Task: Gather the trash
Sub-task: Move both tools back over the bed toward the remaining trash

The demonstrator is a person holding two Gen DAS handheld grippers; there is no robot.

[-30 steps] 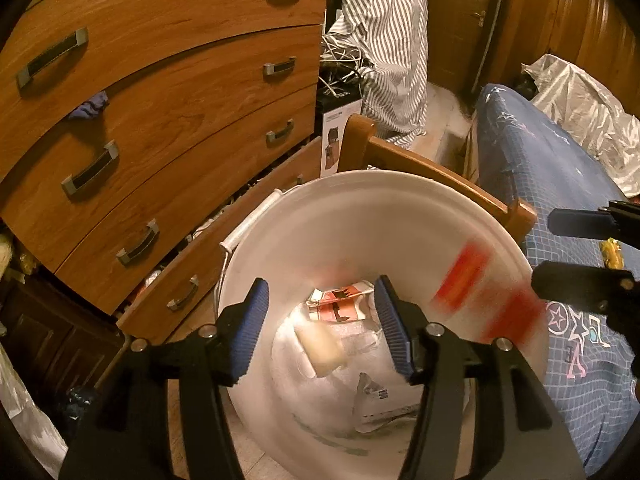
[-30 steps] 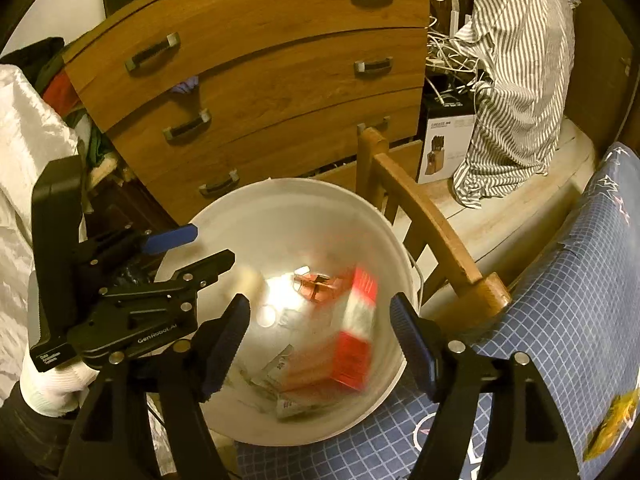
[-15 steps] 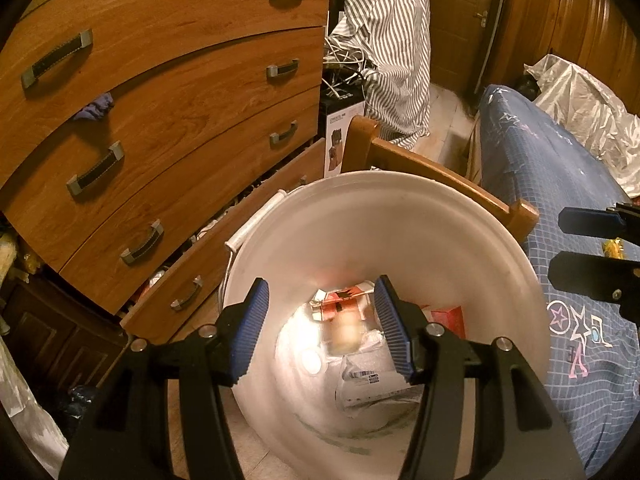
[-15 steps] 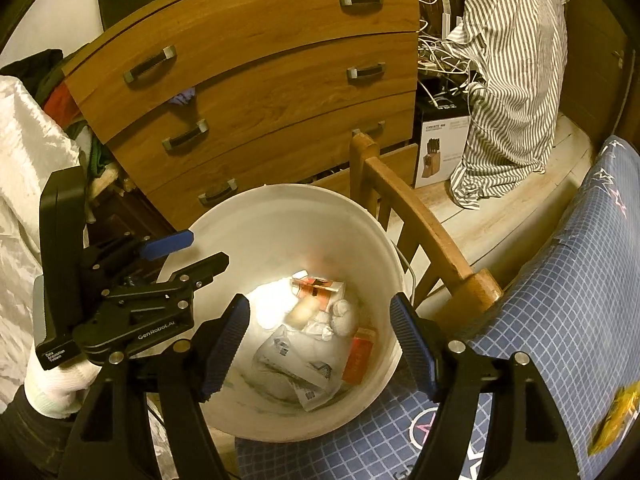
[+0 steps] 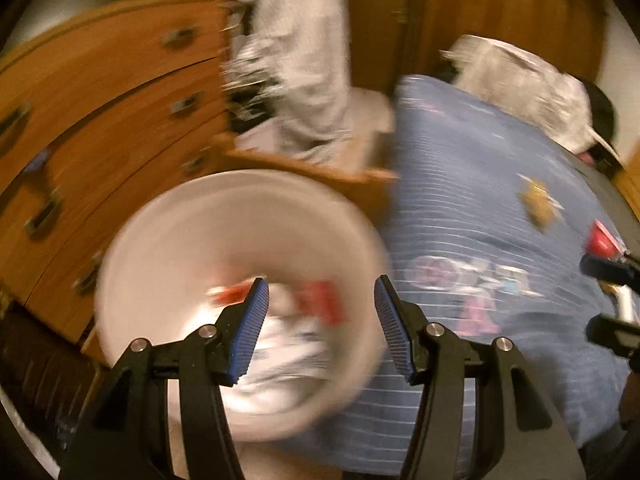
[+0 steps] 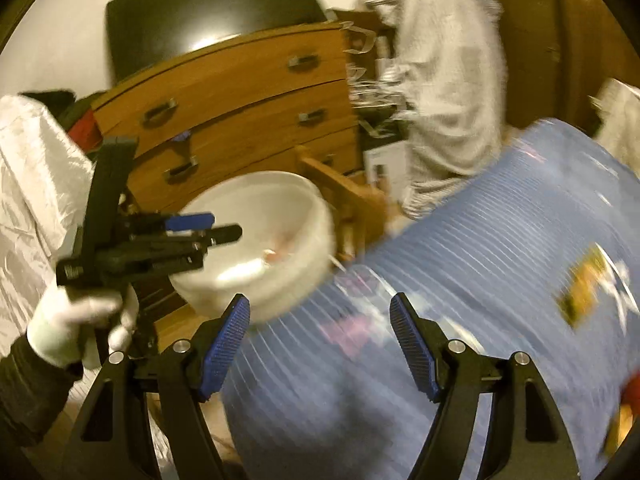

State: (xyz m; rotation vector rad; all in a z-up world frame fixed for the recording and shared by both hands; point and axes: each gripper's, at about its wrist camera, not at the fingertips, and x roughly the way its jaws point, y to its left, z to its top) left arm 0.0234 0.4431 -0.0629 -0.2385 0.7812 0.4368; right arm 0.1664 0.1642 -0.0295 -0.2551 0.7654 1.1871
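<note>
Bucket: the white bucket (image 5: 240, 240) stands at lower left of the left wrist view and left of centre in the right wrist view, beside a wooden chair (image 6: 340, 188) and in front of the chest of drawers (image 5: 100, 120).
Done: red-and-white packaging and pale scraps (image 5: 288, 320) already lie in the bucket, so part of the collecting looks finished.
Left: on the blue bedspread (image 5: 500, 220) a yellowish wrapper (image 5: 538, 200) lies at upper right of the left wrist view, and a red item (image 5: 600, 240) sits near the right edge; I judge these to be the next pieces to fetch.
Left gripper (image 5: 320, 328): fingers moderately apart, nothing between them; it hangs over the bucket's near rim.
Right gripper (image 6: 320, 344): fingers wide, empty, over the bedspread at the lower middle of its own view.
Person: a white-gloved hand (image 6: 76, 324) holds the left tool at lower left of the right wrist view.
Hard to read: both views are heavily smeared; the bucket's contents cannot be told apart, the red item is cut off by the frame edge, and a striped garment (image 6: 440, 92) and a silvery sheet (image 5: 520, 80) show only as blurs.
</note>
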